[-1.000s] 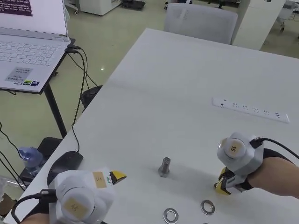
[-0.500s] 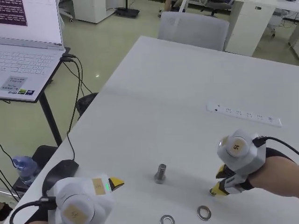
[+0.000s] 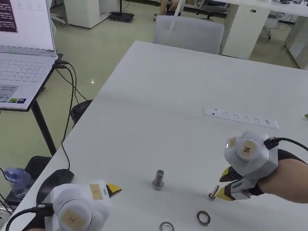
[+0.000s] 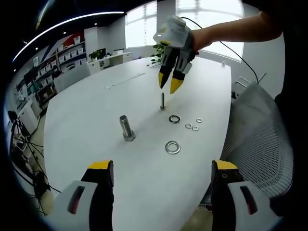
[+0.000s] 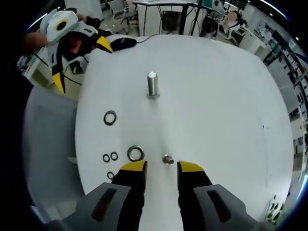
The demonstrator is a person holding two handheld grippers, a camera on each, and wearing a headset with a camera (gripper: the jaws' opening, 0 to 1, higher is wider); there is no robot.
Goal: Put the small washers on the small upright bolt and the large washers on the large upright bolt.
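The right gripper [image 5: 162, 167] is hanging low over the white workbench [image 3: 159, 96], its yellow-tipped jaws standing a modest gap apart and gripping nothing. The thin, small steel upright bolt [image 5: 167, 159] is standing just ahead of that gap, right by the tips and not between them. Over at the near edge of the bench, the left gripper [image 4: 162, 168] is hovering with its jaws spread wide and empty. Out in front of it the thick, large steel upright bolt [image 4: 126, 128] is standing on its hex head, threads pointing up, well apart from the small bolt. Two large steel ring washers [image 4: 174, 119] are lying flat on the bench, one just beside the small bolt and the other nearer the left gripper. Three small steel washers [image 4: 195, 128] are sitting in a loose cluster just past the large washers, toward the bench's near edge, touching neither the small bolt nor the large bolt. In the head view a long white power strip [image 3: 240, 118] is lying farther back on the bench, well away from both grippers.
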